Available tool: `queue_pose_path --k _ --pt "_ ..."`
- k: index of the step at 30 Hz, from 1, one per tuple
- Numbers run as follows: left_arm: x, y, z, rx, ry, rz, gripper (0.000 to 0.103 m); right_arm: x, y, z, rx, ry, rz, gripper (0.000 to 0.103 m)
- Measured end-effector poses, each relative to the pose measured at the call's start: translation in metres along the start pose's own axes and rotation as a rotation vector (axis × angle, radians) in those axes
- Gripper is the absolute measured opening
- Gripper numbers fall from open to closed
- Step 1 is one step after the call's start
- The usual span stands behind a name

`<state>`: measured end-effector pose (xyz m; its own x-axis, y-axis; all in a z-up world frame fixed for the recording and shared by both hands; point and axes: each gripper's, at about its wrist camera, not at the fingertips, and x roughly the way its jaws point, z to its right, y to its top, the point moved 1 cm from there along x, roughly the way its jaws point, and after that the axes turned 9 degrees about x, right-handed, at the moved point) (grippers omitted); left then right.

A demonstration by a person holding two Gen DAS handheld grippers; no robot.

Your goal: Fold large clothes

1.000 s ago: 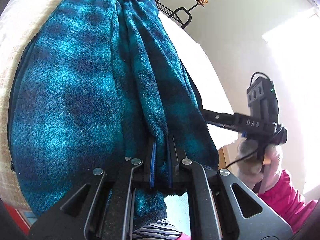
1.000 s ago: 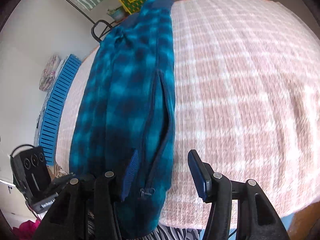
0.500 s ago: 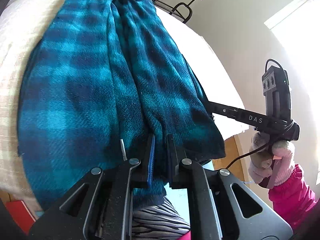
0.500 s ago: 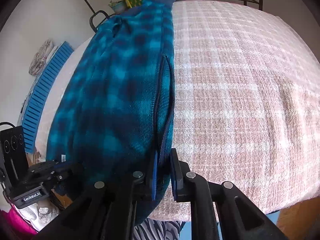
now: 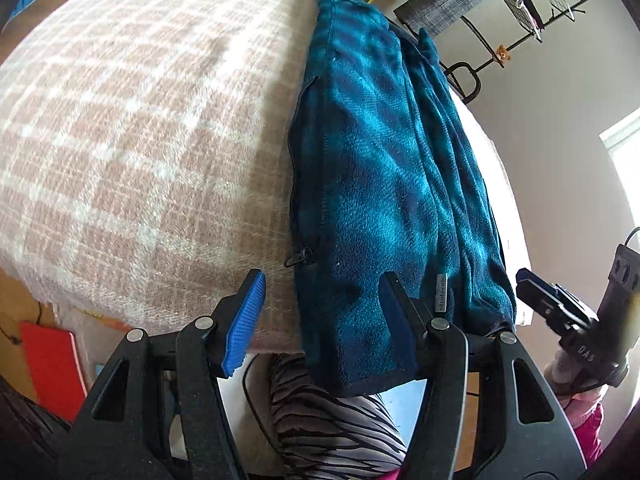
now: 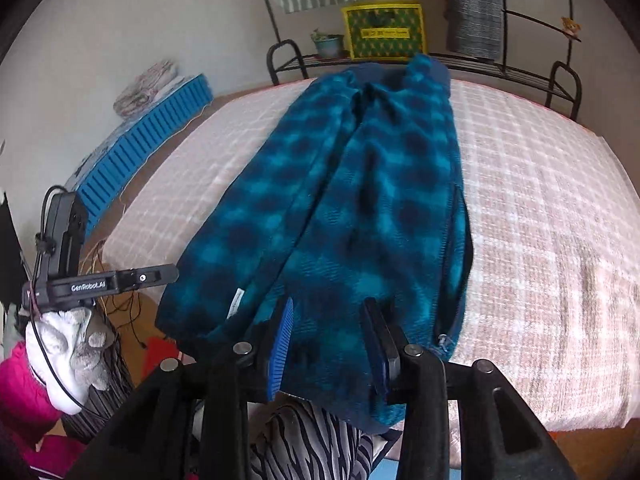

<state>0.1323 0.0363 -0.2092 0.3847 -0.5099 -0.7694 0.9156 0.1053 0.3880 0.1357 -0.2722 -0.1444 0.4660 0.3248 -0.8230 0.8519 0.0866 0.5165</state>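
Lengthwise along the bed lies the teal plaid fleece jacket [image 6: 352, 208], folded into a long narrow strip on the pink-and-white checked bedspread [image 5: 132, 152], its hem hanging a little over the near edge. A dark zipper [image 5: 298, 200] runs down one long side of the strip, with the pull near the hem, and a small white label [image 6: 235, 303] shows on the fleece close to that edge.

The left gripper [image 5: 320, 312] stands wide, its blue-padded fingers [image 5: 246, 320] well apart: one pad is over the bedspread beside the zipper edge, the other is against the fleece near the hem, and nothing is pinched between them. The right gripper [image 6: 332, 344] is also spread, less widely, with the hem of the jacket lying between its two fingers; the pads do not press the cloth together. Each gripper appears at the side of the other's view, held in a pale gloved hand [image 6: 68, 356] with a pink sleeve.

Beyond the far end of the bed a black metal rack [image 6: 520, 68] carries a yellow-and-green patterned box [image 6: 384, 32] and a small pot with a plant [image 6: 328, 44]; what the box holds cannot be seen. A blue slatted panel [image 6: 140, 140] lies along the bed's side near the wall.
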Motion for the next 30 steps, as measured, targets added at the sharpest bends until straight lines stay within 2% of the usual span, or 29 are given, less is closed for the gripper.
queue_pose_path --k 2,5,8,11,12,15,16,18,20,21,22,24,26,28,30 --pt "-0.002 -0.01 -0.003 -0.004 -0.012 -0.012 0.06 0.012 -0.01 -0.003 -0.076 -0.053 -0.021 0.032" --pt "0.004 -0.014 0.003 0.028 -0.017 -0.015 0.06 0.033 -0.033 0.02 -0.013 -0.049 -0.114 0.027" --pt "0.009 -0.017 0.012 0.042 -0.018 -0.024 0.06 0.024 -0.043 0.02 -0.023 -0.031 -0.085 0.027" --pt "0.008 -0.018 0.023 0.063 -0.043 -0.048 0.06 0.008 -0.039 0.016 -0.033 -0.006 -0.071 0.027" --pt "0.009 -0.019 0.022 0.052 -0.058 -0.058 0.059 -0.001 -0.036 0.021 -0.012 0.002 -0.047 0.032" --pt "0.01 -0.021 0.017 0.004 -0.094 -0.07 0.049 -0.025 -0.028 0.046 0.09 0.002 0.032 0.059" --pt "0.011 -0.021 0.016 -0.003 -0.103 -0.074 0.046 -0.028 -0.027 0.057 0.128 0.006 0.038 0.063" --pt "0.011 -0.023 0.018 0.01 -0.098 -0.073 0.043 -0.023 -0.026 0.077 0.206 0.034 0.006 0.063" --pt "0.011 -0.024 0.018 0.02 -0.093 -0.073 0.035 -0.013 -0.028 0.093 0.264 0.049 -0.024 0.063" --pt "0.01 -0.024 0.018 0.018 -0.097 -0.075 0.027 -0.007 -0.029 0.1 0.292 0.057 -0.037 0.064" --pt "0.01 -0.023 0.017 0.013 -0.098 -0.074 0.019 -0.001 -0.031 0.106 0.321 0.08 -0.055 0.064" --pt "0.011 -0.02 0.017 0.003 -0.111 -0.074 0.014 0.01 -0.036 0.112 0.381 0.155 -0.085 0.063" --pt "0.004 -0.02 0.018 0.004 -0.118 -0.067 0.012 0.017 -0.039 0.11 0.399 0.218 -0.11 0.058" --pt "-0.003 -0.019 0.019 0.0 -0.132 -0.046 0.012 0.021 -0.042 0.106 0.399 0.256 -0.128 0.041" --pt "-0.007 -0.02 0.019 -0.004 -0.126 -0.033 0.014 0.022 -0.042 0.104 0.387 0.26 -0.124 0.041"
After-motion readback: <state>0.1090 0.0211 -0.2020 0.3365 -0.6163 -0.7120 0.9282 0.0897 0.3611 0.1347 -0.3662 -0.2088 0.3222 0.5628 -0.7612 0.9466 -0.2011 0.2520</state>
